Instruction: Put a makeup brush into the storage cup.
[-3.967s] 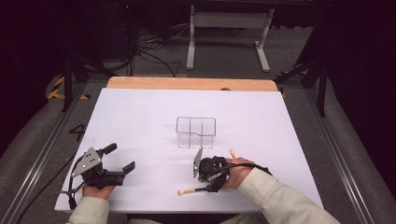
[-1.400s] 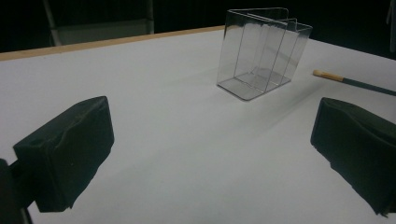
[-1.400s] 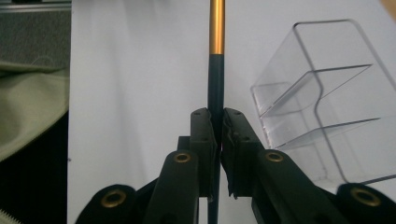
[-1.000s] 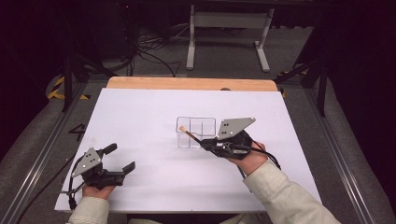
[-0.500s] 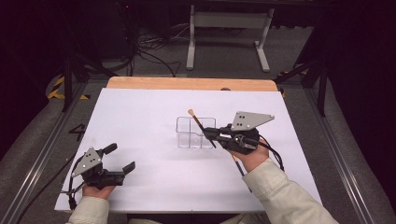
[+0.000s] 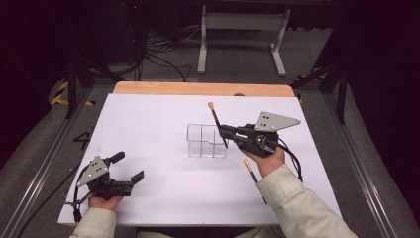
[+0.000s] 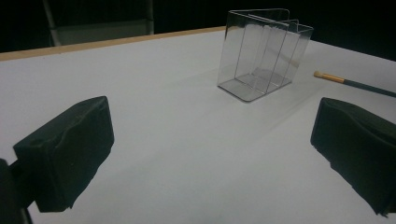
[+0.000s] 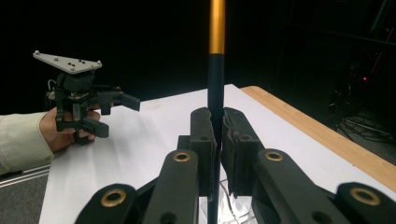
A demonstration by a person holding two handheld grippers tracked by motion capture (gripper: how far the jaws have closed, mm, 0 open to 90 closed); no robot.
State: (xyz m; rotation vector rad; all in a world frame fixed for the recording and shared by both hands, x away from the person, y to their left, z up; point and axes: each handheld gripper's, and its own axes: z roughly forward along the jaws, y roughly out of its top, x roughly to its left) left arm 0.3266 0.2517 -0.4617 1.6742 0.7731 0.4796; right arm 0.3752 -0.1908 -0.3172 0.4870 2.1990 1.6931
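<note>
Since a second ago the right gripper [image 6: 224, 131] has swung its brush [image 6: 217, 123] from a low slant to a steeper one, the tan tip now raised toward the table's far edge and the lower end down at the clear divided box [image 6: 207, 141]. Its jaws are clamped tight on the brush's dark handle. The left gripper [image 6: 130, 168] has stayed near the table's near-left corner, fingers spread wide with nothing between them.

The box stands near the middle of the white table [image 6: 148, 124], well clear of every edge, with bare sheet all round it and a broad open stretch between it and the left gripper. A second brush [image 6: 249, 170] lies toward the near-right edge, just beside the person's right sleeve.

The right gripper view shows the grip close up: both pads [image 8: 204, 140] pressed against the handle below its gold band. The left gripper view shows the box's inner partitions [image 7: 261, 51] and the second brush [image 7: 355, 84] lying flat.
</note>
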